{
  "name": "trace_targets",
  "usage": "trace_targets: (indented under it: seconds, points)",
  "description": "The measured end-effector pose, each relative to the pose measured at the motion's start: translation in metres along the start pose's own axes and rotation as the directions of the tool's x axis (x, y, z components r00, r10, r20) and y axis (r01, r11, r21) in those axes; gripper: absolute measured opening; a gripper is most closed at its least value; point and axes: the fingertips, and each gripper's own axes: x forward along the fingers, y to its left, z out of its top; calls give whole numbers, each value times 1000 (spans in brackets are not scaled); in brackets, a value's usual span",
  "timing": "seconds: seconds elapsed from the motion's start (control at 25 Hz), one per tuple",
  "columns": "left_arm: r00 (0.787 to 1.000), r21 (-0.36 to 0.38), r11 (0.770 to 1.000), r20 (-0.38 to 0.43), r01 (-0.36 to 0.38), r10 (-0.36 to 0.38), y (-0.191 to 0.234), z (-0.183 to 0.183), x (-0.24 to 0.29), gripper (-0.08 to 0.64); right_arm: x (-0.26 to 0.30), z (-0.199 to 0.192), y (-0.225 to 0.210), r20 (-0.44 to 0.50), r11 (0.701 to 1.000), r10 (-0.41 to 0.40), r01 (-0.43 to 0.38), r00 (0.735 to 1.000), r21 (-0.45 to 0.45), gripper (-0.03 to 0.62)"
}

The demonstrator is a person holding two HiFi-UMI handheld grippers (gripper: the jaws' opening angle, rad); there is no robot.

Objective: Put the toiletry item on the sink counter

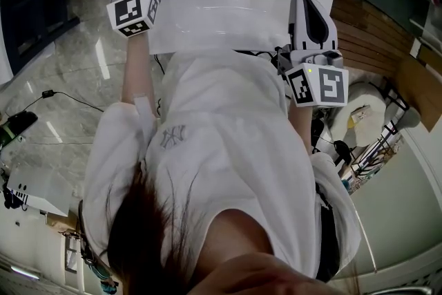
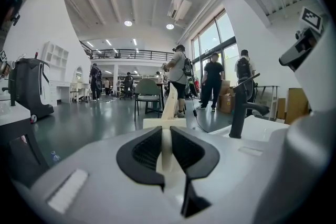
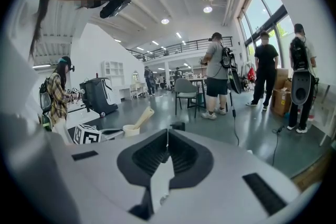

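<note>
Left gripper (image 2: 167,136) clamped on cream tube (image 2: 170,105), by counter (image 1: 200,21) corner. Right gripper (image 3: 167,147) jaws together, empty. Risk: released too near the edge, tube topples off.

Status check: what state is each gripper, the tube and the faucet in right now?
left gripper: shut on the cream tube.
cream tube: gripped, flat end tilted upward.
right gripper: shut, empty.
faucet: no water visibly running.

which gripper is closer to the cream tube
Left. The left gripper holds the tube in its jaws; the right gripper, shut and empty, sits apart at the front of the sink.
</note>
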Motion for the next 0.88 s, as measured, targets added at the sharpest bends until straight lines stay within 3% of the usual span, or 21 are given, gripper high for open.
trace_targets:
  seconds: [0.88]
  points:
    - [998,48,999,-67,20,-17,-2,-18,-11,55,-4,4,8,17,1000,5,-5,1000,-5,11]
